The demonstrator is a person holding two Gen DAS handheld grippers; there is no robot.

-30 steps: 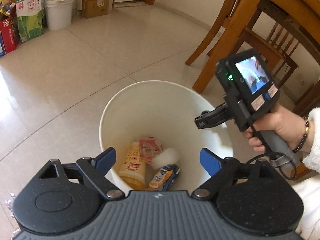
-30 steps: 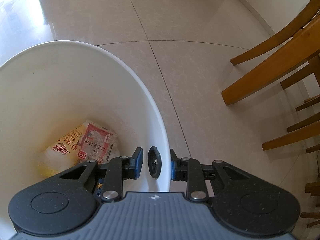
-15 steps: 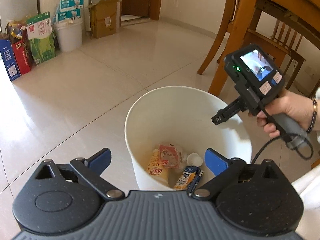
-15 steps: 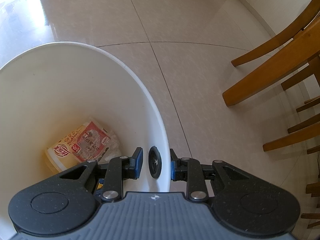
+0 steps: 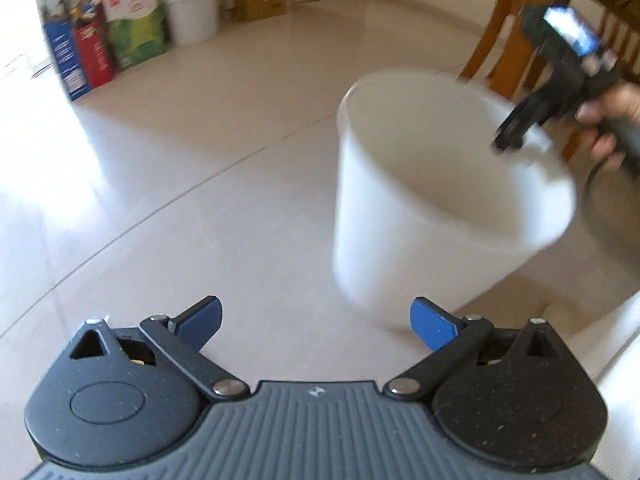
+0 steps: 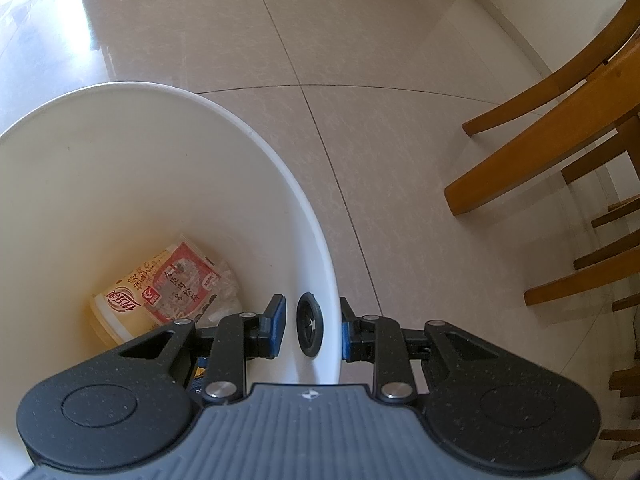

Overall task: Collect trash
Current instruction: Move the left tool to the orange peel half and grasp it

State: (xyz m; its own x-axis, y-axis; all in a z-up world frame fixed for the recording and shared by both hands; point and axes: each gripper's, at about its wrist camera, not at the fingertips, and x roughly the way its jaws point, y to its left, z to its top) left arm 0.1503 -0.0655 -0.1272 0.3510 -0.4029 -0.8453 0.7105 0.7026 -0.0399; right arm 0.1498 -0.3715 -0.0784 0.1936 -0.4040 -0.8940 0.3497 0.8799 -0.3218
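White bin rim between right gripper fingers, inside and outside.

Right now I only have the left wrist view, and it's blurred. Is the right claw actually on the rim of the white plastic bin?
Observer: The right claw straddles the rim of the white plastic bin, one finger inside and one outside. I cannot tell whether the pads press.
Operator: Anything between the fingers besides the wall?
Observer: A black round fitting set in the wall, just below the rim.
Operator: Can't see the bottom from here. Any trash in it?
Observer: Yes, a yellow printed cup lying on its side, with a red-and-white plastic wrapper on top of it.
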